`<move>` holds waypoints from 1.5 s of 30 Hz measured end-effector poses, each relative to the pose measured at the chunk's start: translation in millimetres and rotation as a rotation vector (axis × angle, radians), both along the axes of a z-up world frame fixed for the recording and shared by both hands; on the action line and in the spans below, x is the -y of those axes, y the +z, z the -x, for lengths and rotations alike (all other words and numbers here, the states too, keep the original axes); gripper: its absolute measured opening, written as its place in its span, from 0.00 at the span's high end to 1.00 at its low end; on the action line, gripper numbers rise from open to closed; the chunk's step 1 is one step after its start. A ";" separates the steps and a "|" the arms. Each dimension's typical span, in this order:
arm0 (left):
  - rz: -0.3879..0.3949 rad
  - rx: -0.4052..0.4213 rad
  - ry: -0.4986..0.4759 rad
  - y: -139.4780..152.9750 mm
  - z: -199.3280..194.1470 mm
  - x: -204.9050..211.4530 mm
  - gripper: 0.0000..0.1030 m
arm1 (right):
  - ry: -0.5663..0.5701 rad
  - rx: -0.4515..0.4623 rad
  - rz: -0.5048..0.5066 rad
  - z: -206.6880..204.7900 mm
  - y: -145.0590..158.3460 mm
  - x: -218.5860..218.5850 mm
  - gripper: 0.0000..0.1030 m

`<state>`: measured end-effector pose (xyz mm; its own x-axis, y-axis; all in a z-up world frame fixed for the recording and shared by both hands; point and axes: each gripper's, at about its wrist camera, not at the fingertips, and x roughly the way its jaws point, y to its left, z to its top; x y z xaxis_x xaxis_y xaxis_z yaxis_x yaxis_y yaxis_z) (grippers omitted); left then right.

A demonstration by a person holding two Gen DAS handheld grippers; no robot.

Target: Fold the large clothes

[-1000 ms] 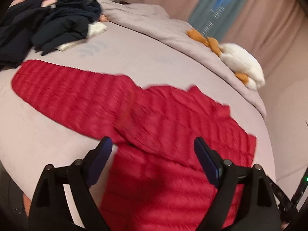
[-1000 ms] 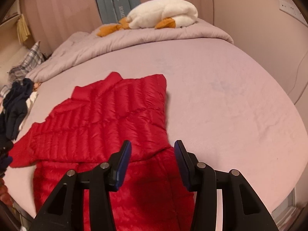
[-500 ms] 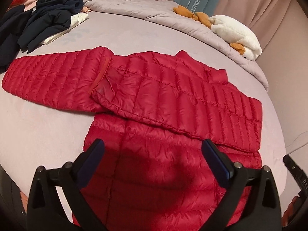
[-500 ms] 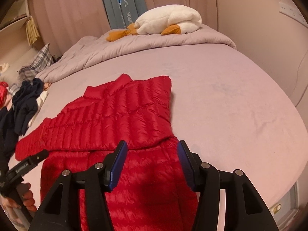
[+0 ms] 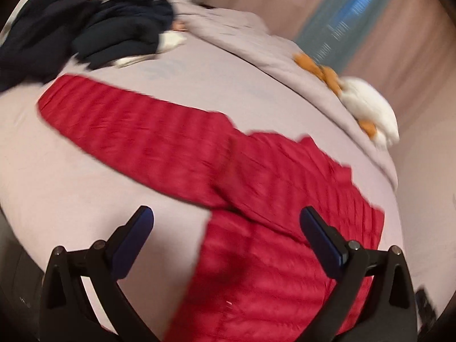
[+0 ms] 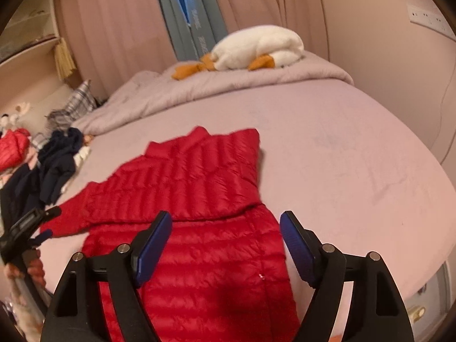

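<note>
While the red quilted jacket (image 6: 199, 199) is spread flat on the mauve bed (image 6: 356, 171), one sleeve is seen folded across its chest and the other stretched out sideways (toward a heap of dark clothes (image 5: 85, 28)). Nothing is gripped by the left gripper (image 5: 225, 228), whose jaws are held wide. The right gripper (image 6: 226, 245) is being opened above the jacket's lower half, with nothing pinched.

Left tool (image 5: 225, 222) stands wide apart and empty; right tool (image 6: 226, 228) is opening, nothing between its jaws.
</note>
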<state>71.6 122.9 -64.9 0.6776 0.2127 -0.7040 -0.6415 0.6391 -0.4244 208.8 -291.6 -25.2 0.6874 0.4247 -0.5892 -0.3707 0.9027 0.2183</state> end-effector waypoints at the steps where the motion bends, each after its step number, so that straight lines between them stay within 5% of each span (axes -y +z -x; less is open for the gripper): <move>1: 0.009 0.008 0.035 -0.7 7.7 -12.3 0.00 | 0.005 0.009 -0.011 3.6 2.0 0.3 0.16; 7: 0.053 -0.016 0.286 -10.0 52.1 -77.5 0.00 | 0.022 0.050 -0.038 18.6 12.2 -0.6 0.07; 13: 0.122 -0.004 0.418 -23.1 84.2 -120.1 0.00 | 0.011 0.075 -0.033 23.8 17.7 -7.2 0.07; 45: 0.202 -0.028 0.570 -51.2 117.1 -204.1 0.02 | -0.005 0.034 0.030 22.3 15.5 -56.2 0.07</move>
<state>-45.5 327.0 -116.1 0.4767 0.3969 -0.7844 -0.8719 0.0996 -0.4794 186.5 -235.4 -9.7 0.7092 0.4038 -0.5779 -0.3731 0.9105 0.1784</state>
